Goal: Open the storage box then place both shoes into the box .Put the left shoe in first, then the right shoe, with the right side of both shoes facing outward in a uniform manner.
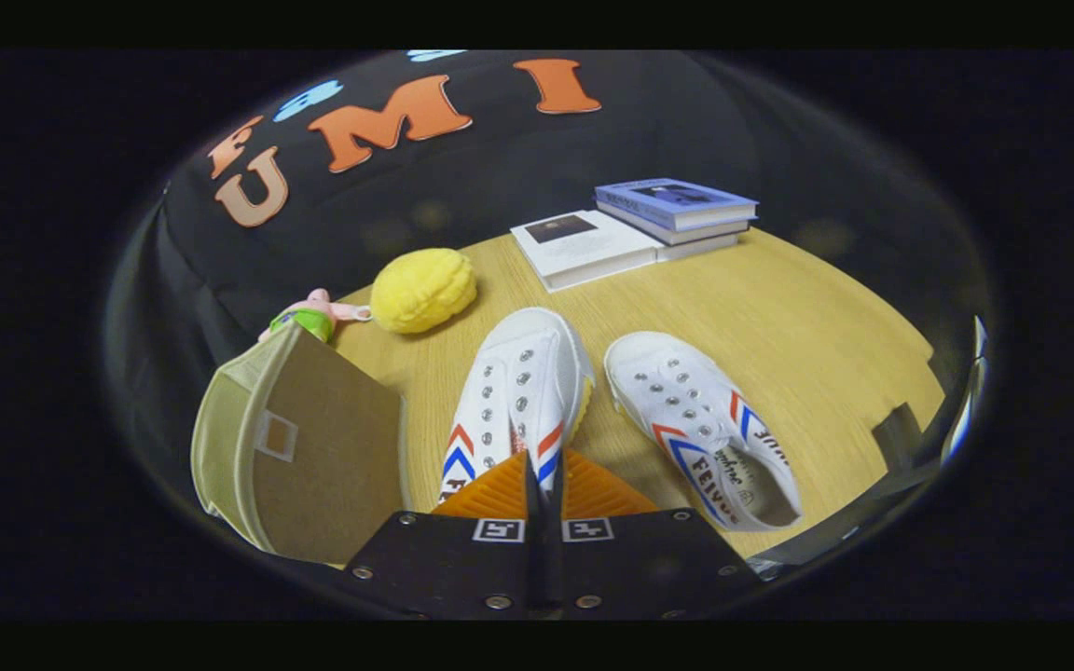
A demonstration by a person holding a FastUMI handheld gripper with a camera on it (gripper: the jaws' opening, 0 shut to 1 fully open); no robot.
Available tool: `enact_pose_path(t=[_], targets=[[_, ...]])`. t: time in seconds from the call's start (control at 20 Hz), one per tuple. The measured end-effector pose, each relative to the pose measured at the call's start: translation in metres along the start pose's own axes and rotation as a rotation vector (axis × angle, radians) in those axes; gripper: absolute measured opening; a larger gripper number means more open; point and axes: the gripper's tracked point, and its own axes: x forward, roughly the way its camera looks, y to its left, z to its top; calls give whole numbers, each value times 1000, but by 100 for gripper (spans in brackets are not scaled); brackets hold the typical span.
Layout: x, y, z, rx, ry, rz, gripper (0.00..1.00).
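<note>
1. The gripper (538,471), low in the middle of the frame, is seen with its two fingers drawn almost together, only a thin slit left between them. The heel end of a white canvas shoe with red and blue chevron stripes (523,396) sits at that slit, so a thin edge of the shoe is judged to be pinched, though the contact itself is hidden by the fingers.

2. A slip is the first risk: only a narrow strip of soft canvas appears to be held, and the shoe could swing or drop if it is lifted quickly.

3. A second white canvas shoe with the same stripes (705,429) lies just to the right of the first, on the pale wooden table (807,308). It could be nudged by the held shoe if that one is dragged rather than raised.

4. The beige fabric storage box with a flat lid panel (299,447), at the lower left, stands just beside the held shoe. Whether its opening is fully accessible cannot be told; the shoe could catch on the panel or push the light box away.

5. Order and facing could be mistaken: which shoe is the left one cannot be confirmed from this angle.

6. A yellow plush ball (423,289) and stacked books (635,228) lie beyond, well clear.
</note>
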Motion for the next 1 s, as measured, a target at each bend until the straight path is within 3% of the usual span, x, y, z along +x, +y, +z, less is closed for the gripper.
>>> enact_pose_path(t=[0.5, 0.7, 1.0], targets=[[-67, 98, 94, -75, -166, 159, 0], [-78, 163, 93, -116, -173, 262, 0], [-62, 249, 51, -177, -110, 365, 0]])
